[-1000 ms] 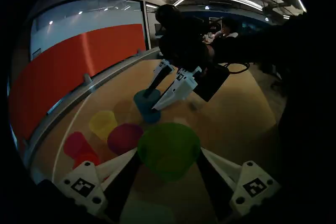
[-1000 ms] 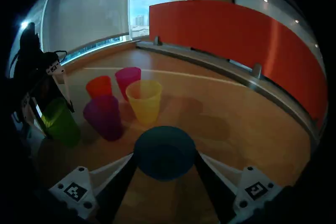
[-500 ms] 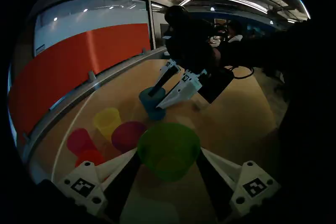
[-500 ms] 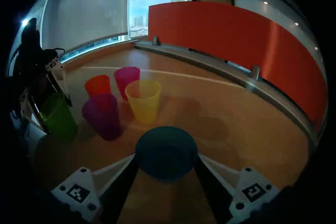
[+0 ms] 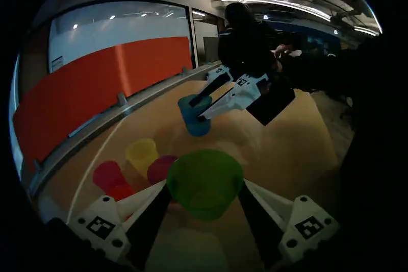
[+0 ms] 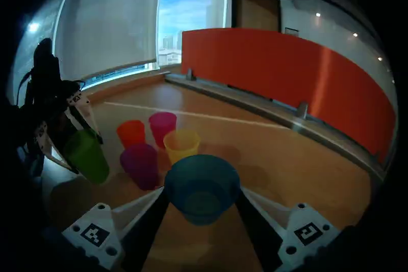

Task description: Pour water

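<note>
In the left gripper view my left gripper point(image 5: 204, 195) is shut on a green cup point(image 5: 205, 182), held upright above the wooden table point(image 5: 285, 139). Farther off, the right gripper point(image 5: 204, 106) holds a blue cup point(image 5: 195, 115) in the air. In the right gripper view my right gripper point(image 6: 201, 201) is shut on that blue cup point(image 6: 202, 188), upright and lifted. At the left there, the left gripper point(image 6: 76, 142) carries the green cup point(image 6: 86, 155). I cannot tell whether either cup holds water.
Yellow point(image 6: 181, 144), purple point(image 6: 141, 165), pink point(image 6: 162, 125) and orange point(image 6: 131, 133) cups stand clustered on the table below. An orange partition point(image 6: 285, 73) with a rail runs along the table's far edge. A person's dark sleeve point(image 5: 316, 68) reaches in behind the right gripper.
Both grippers have risen with their cups: the table and the cluster of cups now sit lower and farther away. The blue cup has left the table.
</note>
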